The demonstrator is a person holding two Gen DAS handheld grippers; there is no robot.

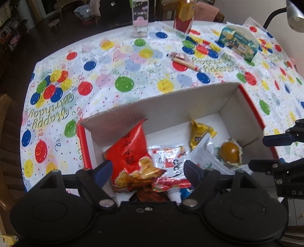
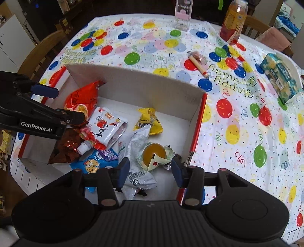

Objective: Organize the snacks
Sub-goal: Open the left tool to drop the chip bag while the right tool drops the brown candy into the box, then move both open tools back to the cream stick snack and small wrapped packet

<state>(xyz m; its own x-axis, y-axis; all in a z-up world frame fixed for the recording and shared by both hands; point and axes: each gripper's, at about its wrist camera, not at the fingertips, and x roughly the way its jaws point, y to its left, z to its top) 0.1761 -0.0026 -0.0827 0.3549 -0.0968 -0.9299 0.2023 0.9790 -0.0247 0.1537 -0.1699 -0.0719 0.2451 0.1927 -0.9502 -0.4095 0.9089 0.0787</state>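
Over the box (image 2: 136, 83) both grippers hang with jaws wide and empty — most snacks lie inside, yet the wrapped stick (image 2: 197, 65) and blue packet (image 2: 279, 76) wait on the table (image 2: 237, 133).

balloon tablecloth (image 2: 237, 133) | wooden chair (image 2: 40, 49) | lamp (image 1: 293, 17)

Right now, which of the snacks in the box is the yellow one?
The small yellow candy packet, lying alone on the box floor near the back wall. The packets beside it are red, white or blue.
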